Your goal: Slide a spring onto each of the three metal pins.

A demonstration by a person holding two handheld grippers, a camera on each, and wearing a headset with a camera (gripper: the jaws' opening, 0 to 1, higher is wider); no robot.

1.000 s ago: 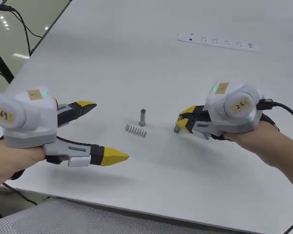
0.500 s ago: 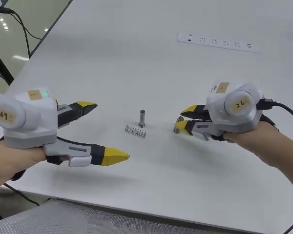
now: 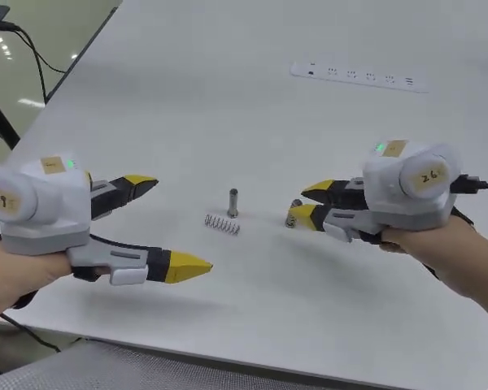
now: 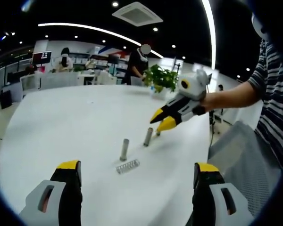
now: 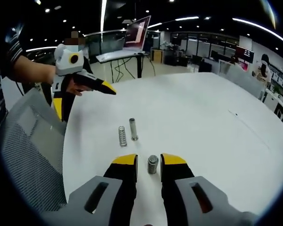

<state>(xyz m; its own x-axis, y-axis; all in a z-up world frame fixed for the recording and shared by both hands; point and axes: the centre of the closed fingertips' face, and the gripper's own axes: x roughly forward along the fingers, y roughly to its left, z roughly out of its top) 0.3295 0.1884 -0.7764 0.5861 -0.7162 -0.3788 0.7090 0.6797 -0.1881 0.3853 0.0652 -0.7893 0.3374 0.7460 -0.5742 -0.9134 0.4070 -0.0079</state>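
We see the left tongs (image 3: 164, 224) spread wide, nothing between their yellow tips, hovering low over the white counter (image 3: 228, 114). Ahead of them, roughly in line with the gap between their jaws, the loose spring (image 3: 222, 224) lies flat on its side. Just beyond the spring, as seen from the left tongs, the bare pin (image 3: 233, 203) stands upright. Spring and pin sit just beside each other. The right gripper view shows a thin strip of counter between them, so we take them as apart.

The right tongs (image 3: 307, 203) face the left ones from the other side, tips low to the counter, jaws parted by a narrow gap. In that gap, at the very tips, stands the sprung pin (image 5: 153, 164), upright, with coils wrapped round its shaft. In the right gripper view we make out a sliver of counter on either side of it, so the jaws flank it without pinching it. The bare pin and the loose spring both lie ahead of the right tongs, in the stretch between the two pairs. A white power strip (image 3: 358, 75) lies far beyond the right tongs, well apart from everything else.
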